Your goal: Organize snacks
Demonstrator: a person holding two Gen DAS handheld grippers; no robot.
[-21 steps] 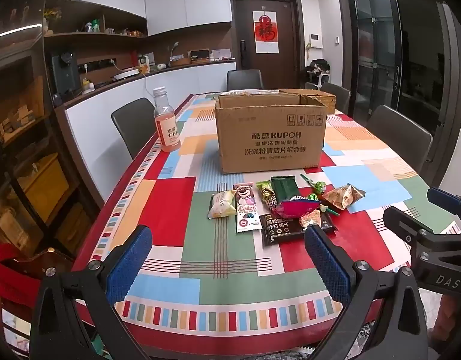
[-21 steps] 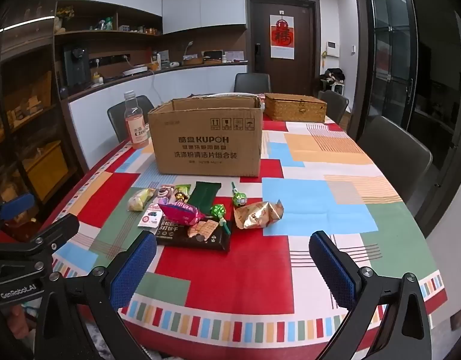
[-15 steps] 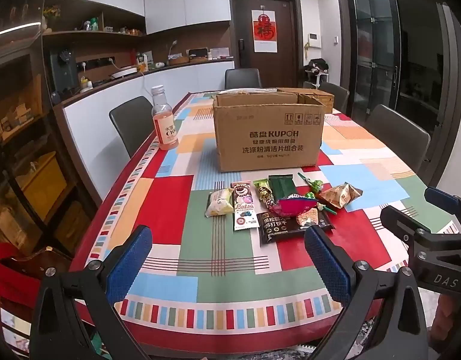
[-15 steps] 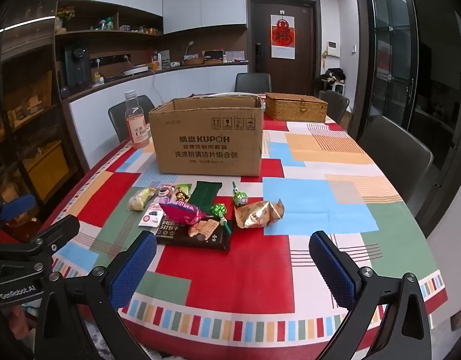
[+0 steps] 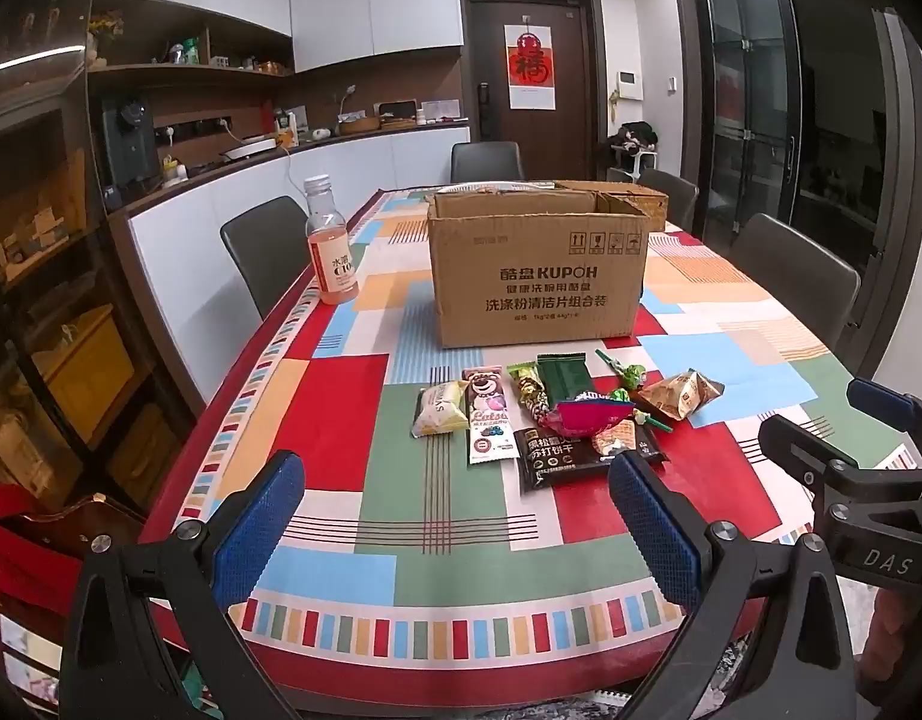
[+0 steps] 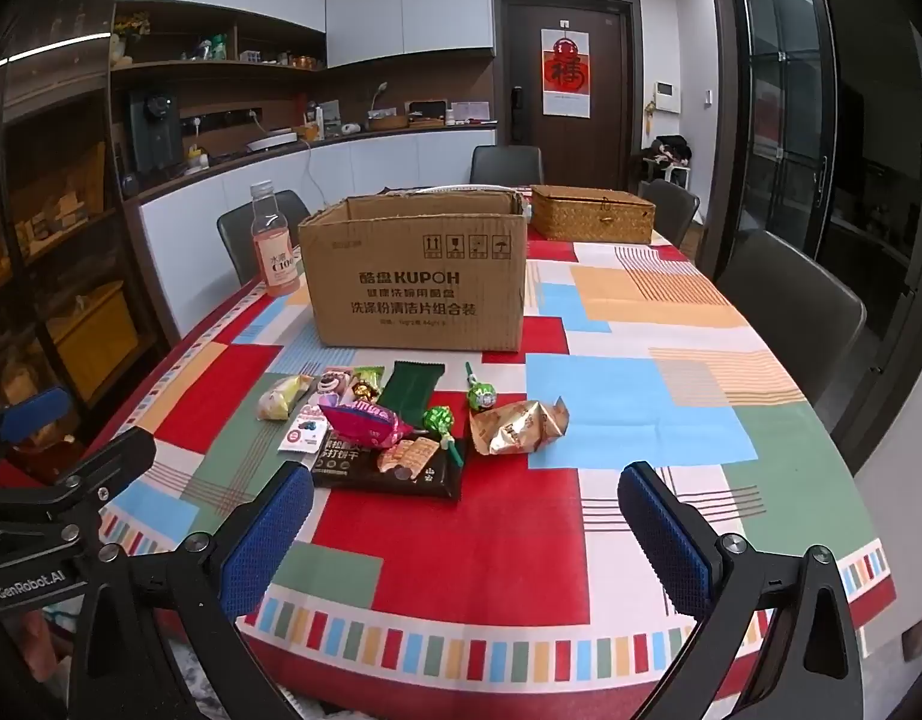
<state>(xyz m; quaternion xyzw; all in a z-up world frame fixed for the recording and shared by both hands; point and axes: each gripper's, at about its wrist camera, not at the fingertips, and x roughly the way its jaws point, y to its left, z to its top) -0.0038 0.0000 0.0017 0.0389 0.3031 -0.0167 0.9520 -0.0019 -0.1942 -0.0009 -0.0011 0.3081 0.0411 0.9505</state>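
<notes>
Several snack packets lie in a cluster on the patterned tablecloth: a black cracker pack (image 5: 571,457) (image 6: 389,468), a pink bag (image 5: 586,417) (image 6: 359,420), a dark green bar (image 5: 562,381) (image 6: 413,387), a gold crinkled bag (image 5: 679,396) (image 6: 517,427), a bear-print packet (image 5: 487,417), a pale bun packet (image 5: 440,410) (image 6: 281,399), and green lollipops (image 6: 481,396). An open cardboard box (image 5: 535,276) (image 6: 416,282) stands behind them. My left gripper (image 5: 455,522) and right gripper (image 6: 466,531) are open and empty, near the table's front edge, short of the snacks.
A pink drink bottle (image 5: 332,246) (image 6: 273,240) stands left of the box. A woven basket (image 6: 592,216) sits behind the box at the right. Grey chairs (image 6: 790,306) ring the table (image 6: 610,390). Cabinets and shelves (image 5: 59,300) line the left wall.
Both grippers have barely shifted; the view has crept slightly. Nothing was taken hold of or moved.
</notes>
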